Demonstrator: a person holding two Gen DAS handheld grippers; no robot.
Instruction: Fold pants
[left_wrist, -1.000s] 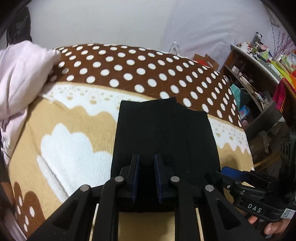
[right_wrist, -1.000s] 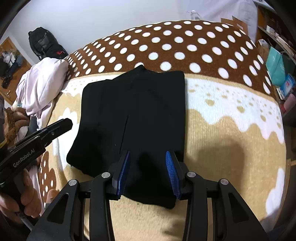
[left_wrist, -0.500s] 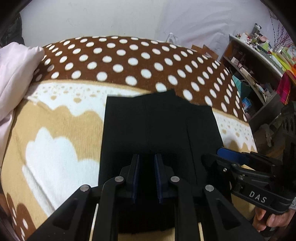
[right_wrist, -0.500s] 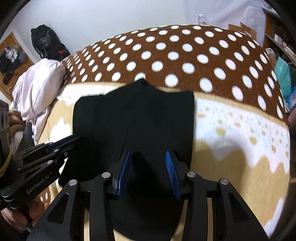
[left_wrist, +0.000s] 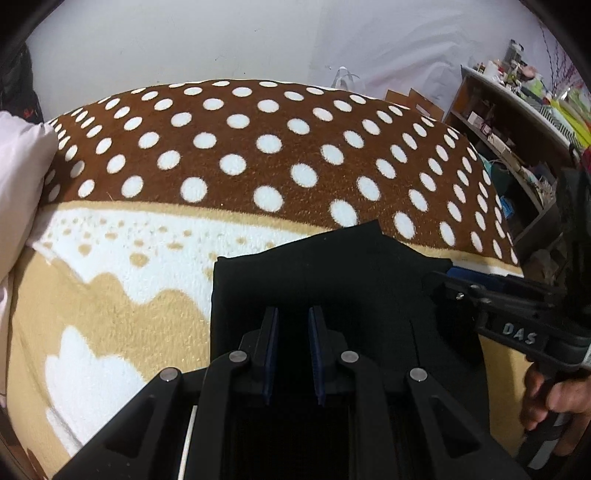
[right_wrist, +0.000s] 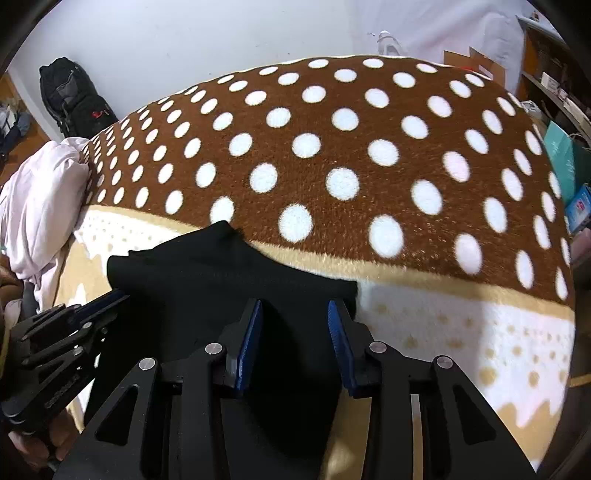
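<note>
Above the black pants (left_wrist: 332, 280), the left tongs (left_wrist: 292, 354) stand with only a narrow gap between their blue pads; whether any cloth is caught in that gap cannot be told, black against black. To the right of the pants' middle the right tongs (right_wrist: 294, 339) hang with a wider gap that is closing, dark fabric showing between the pads, which press on nothing that can be seen.

Raised letters "DAS" can be read on the side of the right tongs in the left wrist view, where a hand (left_wrist: 546, 398) grips their handle. A moulded word runs along the left tongs in the right wrist view, too dark to read.

The pants lie folded flat on a fleece blanket (right_wrist: 332, 147) covering a bed (brown with white dots beyond the pants, tan and white scallops beside them). Their far edge reaches the border where the dotted band begins.

Left of the pants a heap of pale pink bedding (right_wrist: 40, 199) sits at the blanket's edge, and beyond it a black backpack (right_wrist: 70, 96) leans on the white wall. Right of the pants stand cluttered shelves (left_wrist: 517, 122) and a teal bag (right_wrist: 565, 162).
</note>
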